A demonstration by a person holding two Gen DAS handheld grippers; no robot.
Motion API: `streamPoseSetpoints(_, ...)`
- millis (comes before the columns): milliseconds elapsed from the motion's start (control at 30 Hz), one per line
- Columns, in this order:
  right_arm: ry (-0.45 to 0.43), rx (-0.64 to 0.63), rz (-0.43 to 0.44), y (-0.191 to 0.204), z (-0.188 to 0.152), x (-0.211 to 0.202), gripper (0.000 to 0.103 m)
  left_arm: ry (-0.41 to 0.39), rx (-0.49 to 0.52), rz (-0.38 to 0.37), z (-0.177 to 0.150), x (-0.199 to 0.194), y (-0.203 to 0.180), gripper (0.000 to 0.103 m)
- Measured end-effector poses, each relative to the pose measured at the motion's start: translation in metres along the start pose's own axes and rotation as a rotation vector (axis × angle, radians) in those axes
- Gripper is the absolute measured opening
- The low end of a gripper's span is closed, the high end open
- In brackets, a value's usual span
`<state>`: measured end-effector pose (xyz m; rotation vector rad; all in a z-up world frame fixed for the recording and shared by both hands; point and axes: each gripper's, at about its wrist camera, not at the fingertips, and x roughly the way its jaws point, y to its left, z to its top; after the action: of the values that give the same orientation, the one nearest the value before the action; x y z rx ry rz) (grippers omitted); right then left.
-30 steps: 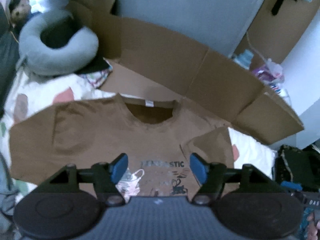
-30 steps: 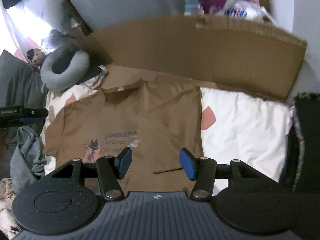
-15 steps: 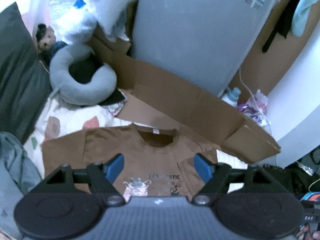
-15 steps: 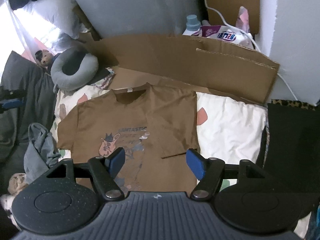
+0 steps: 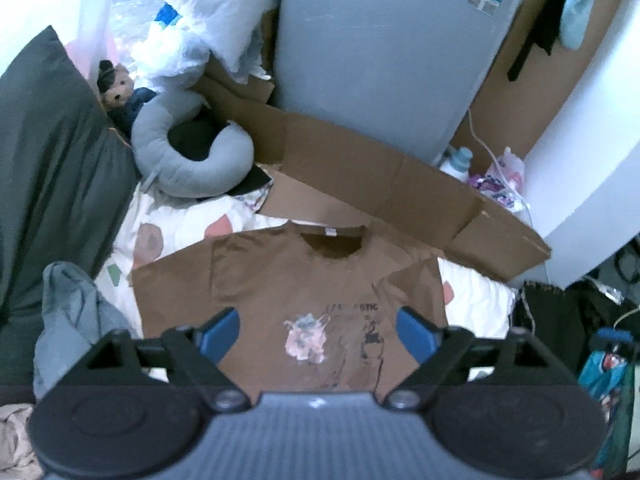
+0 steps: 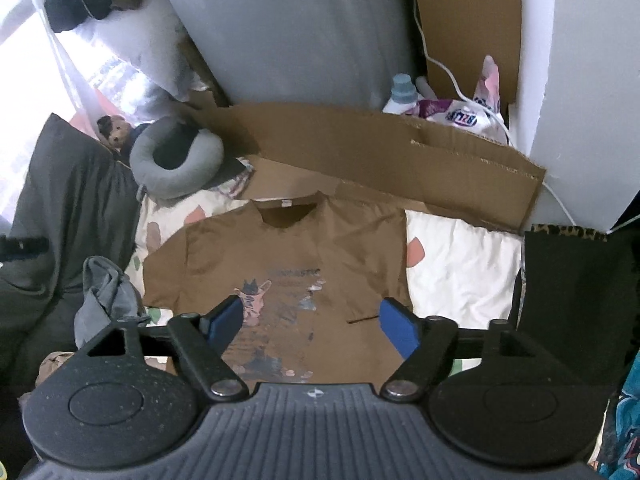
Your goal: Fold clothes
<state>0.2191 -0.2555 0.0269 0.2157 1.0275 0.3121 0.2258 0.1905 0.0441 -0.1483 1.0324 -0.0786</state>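
While the brown printed cotton T-shirt lies flat with one sleeve folded in, the left gripper and right gripper hang above it, jaws just spread wide, nothing between them

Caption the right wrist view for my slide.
Open right gripper above a brown printed T-shirt, one sleeve folded in, lying on a white patterned bedsheet.

Left hand-held gripper: black plastic frame, two blue rectangular finger pads, two round black discs at the base, a grey ribbed centre housing with a small white mark, silver screw heads at the finger pivots, triangular cut-outs in the outer arms.

Right hand-held gripper: same build, blue finger pads, dark ribbed housing, discs speckled with pale dust.
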Motion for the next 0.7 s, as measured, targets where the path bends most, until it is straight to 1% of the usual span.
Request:
streamPoseSetpoints(133, -0.005, 0.016, 0.011, 0.009, -0.009, -0.013, 0.084, 0.002, -0.03, -0.001, -0.017, -0.013, 0.013, 0.088)
streamPoseSetpoints(333, 0.0, 0.034, 0.006, 0.016, -0.03, -0.026, 0.084, -0.011, -0.071, 0.007, -0.037, -0.028, 0.028, 0.088)
streamPoseSetpoints(467, 0.0, 0.052, 0.004, 0.019, -0.042, -0.034, 0.084, -0.022, -0.068, 0.005, -0.048, -0.032, 0.032, 0.088)
streamPoseSetpoints(700, 0.03, 0.003, -0.019, 0.032, -0.047, -0.032, 0.084, -0.036, -0.066, 0.013, -0.068, -0.034, 0.039, 0.088)
